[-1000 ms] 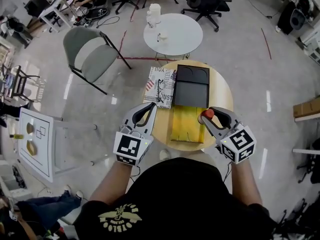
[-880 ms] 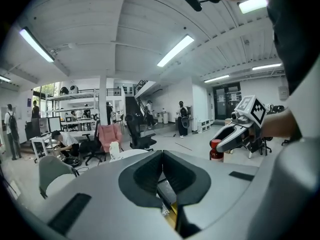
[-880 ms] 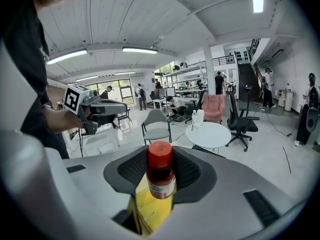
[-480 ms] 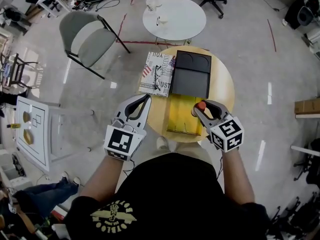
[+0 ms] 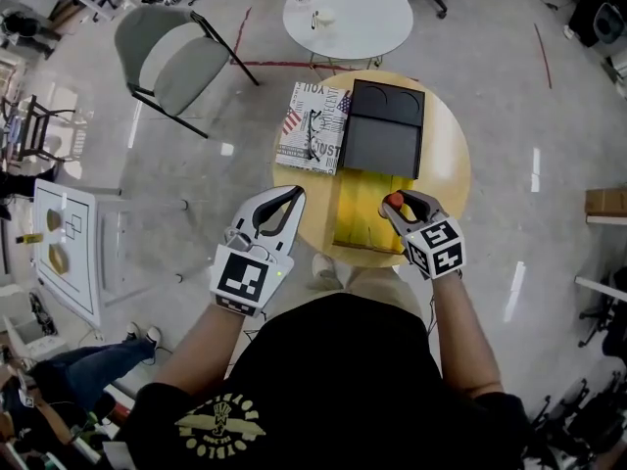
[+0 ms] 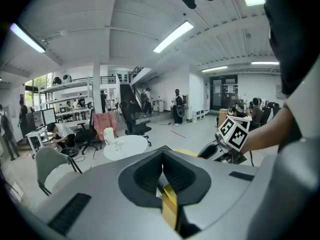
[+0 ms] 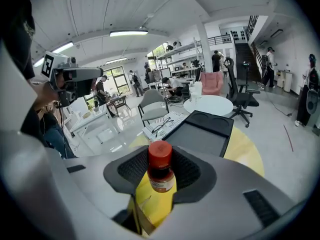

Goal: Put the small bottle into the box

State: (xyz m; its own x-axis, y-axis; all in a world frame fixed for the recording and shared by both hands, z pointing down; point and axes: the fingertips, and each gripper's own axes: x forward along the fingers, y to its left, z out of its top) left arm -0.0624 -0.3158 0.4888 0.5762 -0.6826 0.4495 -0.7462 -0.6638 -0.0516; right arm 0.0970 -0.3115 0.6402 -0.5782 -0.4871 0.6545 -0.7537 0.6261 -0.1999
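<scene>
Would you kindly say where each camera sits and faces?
Head view: on the head, steeply down at the wooden table; torso, forearms, left gripper, right gripper.
Left gripper view: on that gripper, along its shut, empty jaws into the room; right forearm shows.
Right gripper view: on that gripper, along jaws clamping the small bottle, toward the black tray.
Shared: both gripper views show the white round table.

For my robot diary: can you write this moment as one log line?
right gripper: shut on bottle, over box | left gripper: shut, empty
</scene>
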